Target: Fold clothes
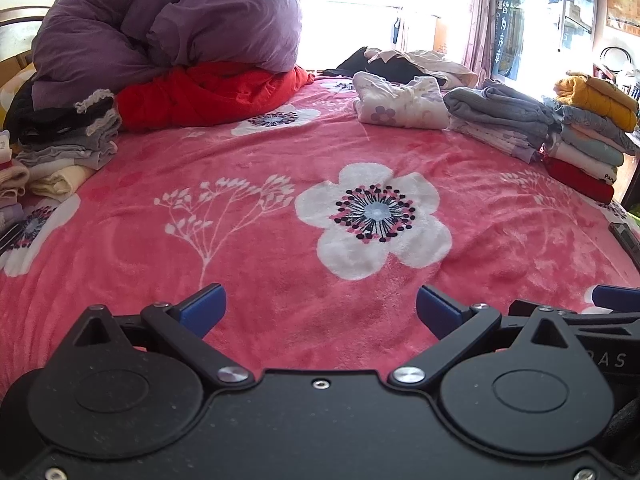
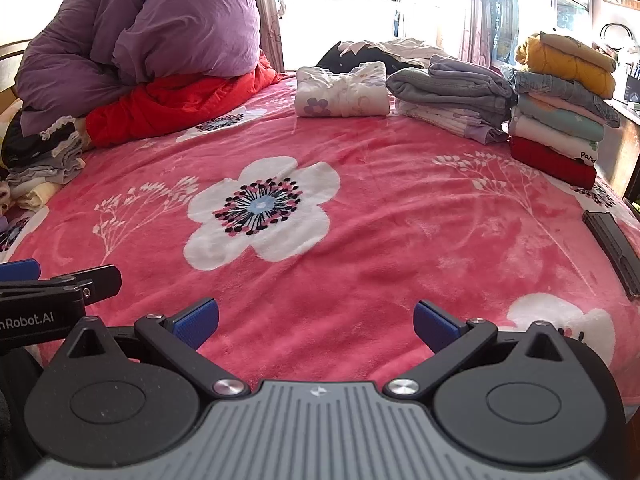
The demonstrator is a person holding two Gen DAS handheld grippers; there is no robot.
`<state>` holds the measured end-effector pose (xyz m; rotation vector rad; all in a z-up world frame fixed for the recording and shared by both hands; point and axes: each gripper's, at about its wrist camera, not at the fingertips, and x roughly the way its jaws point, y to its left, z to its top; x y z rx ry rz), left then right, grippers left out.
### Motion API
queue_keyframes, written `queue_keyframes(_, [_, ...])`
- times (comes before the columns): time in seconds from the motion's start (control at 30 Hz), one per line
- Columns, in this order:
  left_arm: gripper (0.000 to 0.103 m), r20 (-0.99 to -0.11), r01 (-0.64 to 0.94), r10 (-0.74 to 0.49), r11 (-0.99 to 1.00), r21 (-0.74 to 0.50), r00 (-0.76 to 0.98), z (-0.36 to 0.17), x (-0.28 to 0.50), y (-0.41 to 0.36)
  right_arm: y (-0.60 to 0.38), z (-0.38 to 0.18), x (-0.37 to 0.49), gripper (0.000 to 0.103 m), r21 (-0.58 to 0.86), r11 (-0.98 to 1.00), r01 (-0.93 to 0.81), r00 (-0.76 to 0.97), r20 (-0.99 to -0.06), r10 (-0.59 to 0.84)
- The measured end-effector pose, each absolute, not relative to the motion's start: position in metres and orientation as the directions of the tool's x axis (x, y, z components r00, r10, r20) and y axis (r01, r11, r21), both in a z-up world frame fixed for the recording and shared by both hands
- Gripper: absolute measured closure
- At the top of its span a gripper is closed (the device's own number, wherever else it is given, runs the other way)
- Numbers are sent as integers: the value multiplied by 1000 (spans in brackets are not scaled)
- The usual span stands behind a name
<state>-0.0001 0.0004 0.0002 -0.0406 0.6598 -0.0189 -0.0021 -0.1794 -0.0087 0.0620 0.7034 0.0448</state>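
Note:
Both grippers hover low over a pink flowered blanket on a bed. My left gripper is open and empty. My right gripper is open and empty, just right of the left one. A folded white floral garment lies at the far side. Beside it are a grey and lilac folded stack and a taller stack topped with yellow. Unfolded dark and beige clothes lie behind them.
A purple duvet on a red quilt fills the far left. Another folded stack sits at the left edge. A dark flat device lies near the bed's right edge. A bright window is behind.

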Motion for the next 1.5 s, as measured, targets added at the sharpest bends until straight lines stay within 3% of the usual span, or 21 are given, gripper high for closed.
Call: queue_keyframes(1.5, [0,-614,5,-25,999,-34,789,0,-2,2,-177,-9,-3,0,71,997,-16,765,-641,58])
